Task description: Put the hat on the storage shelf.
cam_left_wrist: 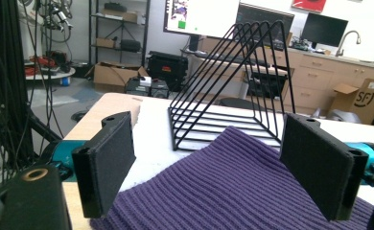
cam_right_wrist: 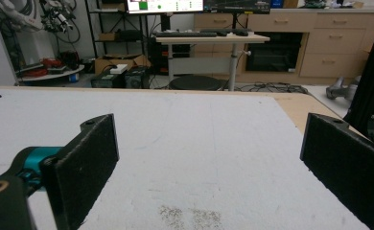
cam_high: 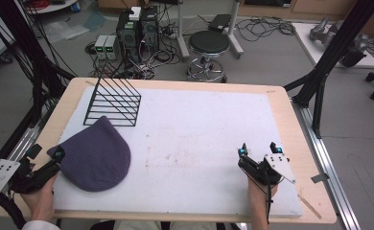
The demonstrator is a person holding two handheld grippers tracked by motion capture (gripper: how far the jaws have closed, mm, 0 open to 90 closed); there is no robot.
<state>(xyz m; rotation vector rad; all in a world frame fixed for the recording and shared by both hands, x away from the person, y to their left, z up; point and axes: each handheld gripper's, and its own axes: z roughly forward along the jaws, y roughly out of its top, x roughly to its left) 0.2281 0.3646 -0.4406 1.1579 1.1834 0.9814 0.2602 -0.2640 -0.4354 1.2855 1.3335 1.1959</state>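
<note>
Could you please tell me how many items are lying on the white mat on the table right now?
2: a purple knit hat at the near left, by the left gripper, and a black wire rack just behind it.

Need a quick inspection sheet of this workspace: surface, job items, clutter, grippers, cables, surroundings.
Surface: white mat on wooden table, faint stains mid-mat.
Job's things: purple knit hat lying flat, front left; black wire rack just behind it.
Clutter: nothing seen on the mat.
Grippers: left gripper open, jaws astride the hat's edge; right gripper open over bare mat.
Cables: floor cables beyond the table.
Surroundings: stool, computer towers.
</note>
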